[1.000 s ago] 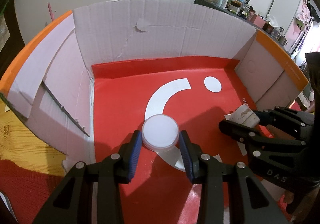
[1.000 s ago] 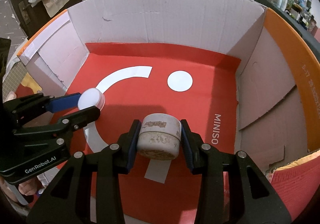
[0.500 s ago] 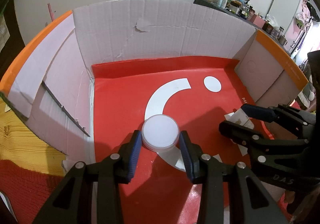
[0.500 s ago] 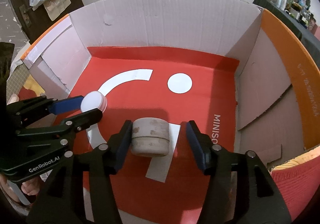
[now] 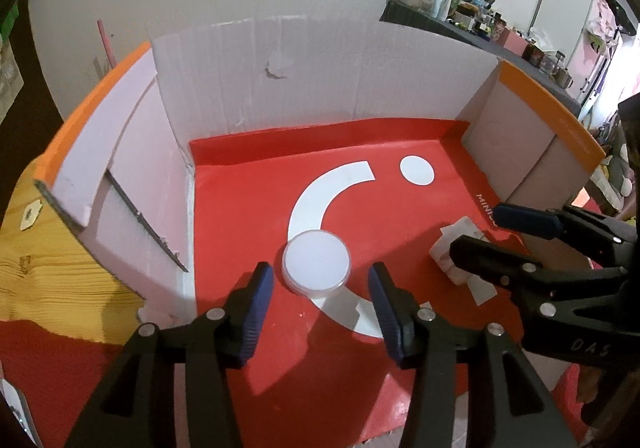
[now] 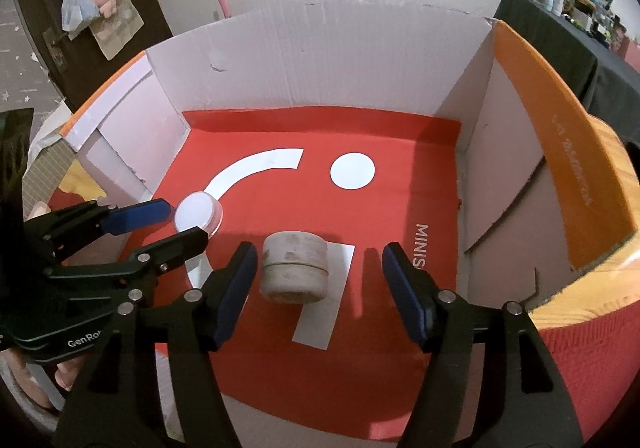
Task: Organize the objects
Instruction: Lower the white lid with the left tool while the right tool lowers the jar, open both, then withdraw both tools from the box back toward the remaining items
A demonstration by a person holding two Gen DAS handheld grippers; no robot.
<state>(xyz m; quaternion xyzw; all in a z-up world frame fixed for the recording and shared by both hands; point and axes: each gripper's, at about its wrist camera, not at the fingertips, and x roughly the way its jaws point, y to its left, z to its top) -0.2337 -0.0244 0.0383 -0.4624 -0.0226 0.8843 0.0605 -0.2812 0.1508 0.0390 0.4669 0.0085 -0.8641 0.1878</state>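
Note:
A white round lidded container stands on the red floor of an open cardboard box. My left gripper straddles it; its jaws are opening and the blue pads stand clear of its sides. To the right, a worn grey round jar sits on the floor. My right gripper has its jaws opening wide around the jar, with a clear gap on both sides. In the left wrist view the right gripper's fingers hide most of the jar.
The box has white inner walls and orange-edged side flaps. Its floor carries a white arc and dot. It rests on a wooden surface with red cloth. A hand's fingers show lower left.
Both grippers have opened. The right one let go of the grey jar, which now stands on the box floor. The left one's pads have come off the white container.

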